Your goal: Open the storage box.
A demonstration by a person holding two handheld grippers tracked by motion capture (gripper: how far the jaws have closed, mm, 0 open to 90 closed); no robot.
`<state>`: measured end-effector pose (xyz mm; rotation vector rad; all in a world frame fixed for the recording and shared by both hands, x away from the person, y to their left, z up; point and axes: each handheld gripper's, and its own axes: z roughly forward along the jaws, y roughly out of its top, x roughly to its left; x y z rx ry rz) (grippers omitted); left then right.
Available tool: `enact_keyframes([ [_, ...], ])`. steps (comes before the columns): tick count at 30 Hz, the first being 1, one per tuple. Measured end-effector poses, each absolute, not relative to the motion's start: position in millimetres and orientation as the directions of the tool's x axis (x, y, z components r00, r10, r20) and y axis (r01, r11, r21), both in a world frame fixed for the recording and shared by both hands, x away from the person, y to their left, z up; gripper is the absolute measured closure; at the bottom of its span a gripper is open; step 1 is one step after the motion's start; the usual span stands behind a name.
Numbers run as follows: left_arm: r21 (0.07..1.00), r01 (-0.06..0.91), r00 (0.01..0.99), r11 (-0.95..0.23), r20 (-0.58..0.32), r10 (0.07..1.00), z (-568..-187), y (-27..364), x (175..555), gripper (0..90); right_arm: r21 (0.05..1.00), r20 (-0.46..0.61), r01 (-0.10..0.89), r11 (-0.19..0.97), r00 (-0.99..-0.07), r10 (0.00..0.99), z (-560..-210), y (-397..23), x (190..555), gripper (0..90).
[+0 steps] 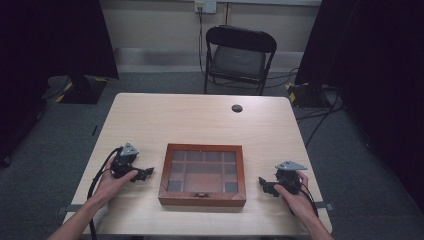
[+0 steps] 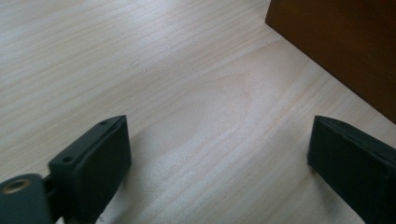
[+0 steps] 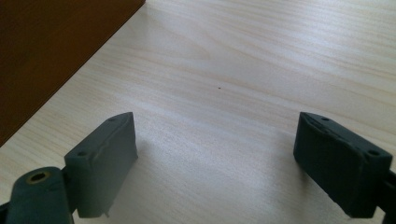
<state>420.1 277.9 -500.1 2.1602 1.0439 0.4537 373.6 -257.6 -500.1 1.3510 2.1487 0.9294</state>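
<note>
Nothing started yet: the wooden box sits closed, its front latch untouched. The left gripper and right gripper flank it, jaws wide and empty.

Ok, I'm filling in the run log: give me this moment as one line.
left gripper: jaws open, empty, on table | right gripper: jaws open, empty | wooden box: lid shut, between them, untouched
</note>
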Motion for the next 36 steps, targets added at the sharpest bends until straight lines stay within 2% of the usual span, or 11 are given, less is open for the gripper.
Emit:
enact_keyframes([
  [3,0.718,0.542,0.612,-0.437,0.018,0.79,-498,278,419,18.0,0.733,-0.01,0.611,0.299,-0.429,0.903,-500,-258,374,12.9],
  [10,0.716,0.551,0.612,-0.429,0.003,0.791,-492,276,417,19.8,0.733,-0.01,0.611,0.299,-0.429,0.903,-500,-258,374,12.9],
  [13,0.746,0.547,0.61,-0.379,-0.045,0.791,-481,276,414,21.3,0.733,-0.01,0.611,0.299,-0.429,0.903,-500,-258,374,12.9],
  [22,0.795,0.5,0.642,-0.343,-0.075,0.763,-460,272,407,25.6,0.733,-0.01,0.611,0.299,-0.429,0.903,-500,-258,374,12.9],
  [24,0.793,0.497,0.646,-0.351,-0.068,0.761,-456,270,405,27.1,0.733,-0.01,0.611,0.299,-0.429,0.903,-500,-258,374,12.9],
  [26,0.786,0.506,0.649,-0.355,-0.075,0.757,-453,269,404,34.4,0.733,-0.011,0.611,0.299,-0.43,0.903,-500,-258,374,12.9],
  [28,0.783,0.517,0.656,-0.346,-0.103,0.747,-451,269,405,32.6,0.733,-0.011,0.611,0.299,-0.43,0.903,-500,-258,374,12.9],
  [36,0.799,0.499,0.695,-0.335,-0.138,0.706,-441,261,398,35.9,0.733,-0.01,0.611,0.299,-0.429,0.903,-500,-258,374,12.9],
])
